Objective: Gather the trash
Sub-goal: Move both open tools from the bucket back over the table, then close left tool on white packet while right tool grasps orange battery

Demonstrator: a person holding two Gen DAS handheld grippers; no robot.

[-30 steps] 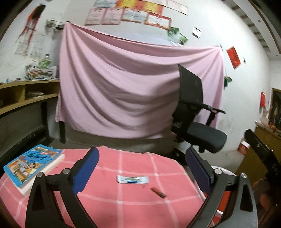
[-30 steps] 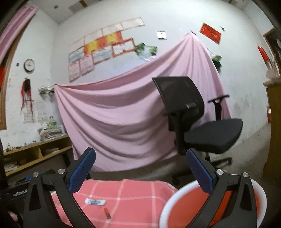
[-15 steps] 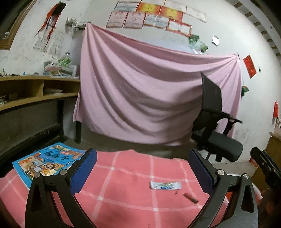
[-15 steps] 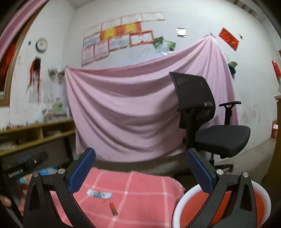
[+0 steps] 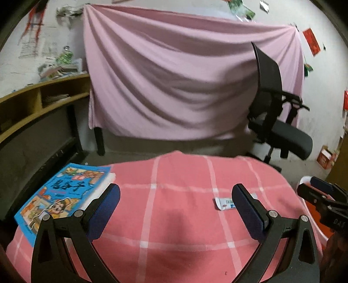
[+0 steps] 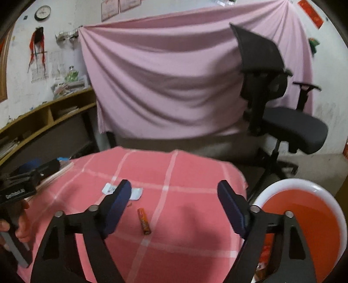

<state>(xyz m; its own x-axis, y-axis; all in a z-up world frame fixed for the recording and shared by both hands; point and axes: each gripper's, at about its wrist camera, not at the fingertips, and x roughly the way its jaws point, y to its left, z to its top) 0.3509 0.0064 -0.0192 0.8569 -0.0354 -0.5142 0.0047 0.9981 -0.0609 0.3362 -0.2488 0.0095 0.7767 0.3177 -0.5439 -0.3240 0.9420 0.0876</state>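
I am narrowing the empty right hand-held gripper [image 6: 174,205] over the orange wrapper [image 6: 144,221] on the pink surface [image 6: 184,174], bin [image 6: 304,189] beside, while keeping the left hand-held gripper [image 5: 175,212] wide near the white wrapper [image 5: 225,202].

You've got a blue picture book [image 5: 63,193] at the left edge of the pink checked tablecloth [image 5: 178,217]. Behind it a pink sheet [image 5: 178,87] hangs on the wall, black office chair [image 6: 280,113] right, wooden shelves [image 5: 32,104] left, wall clock [image 6: 42,12] top left.
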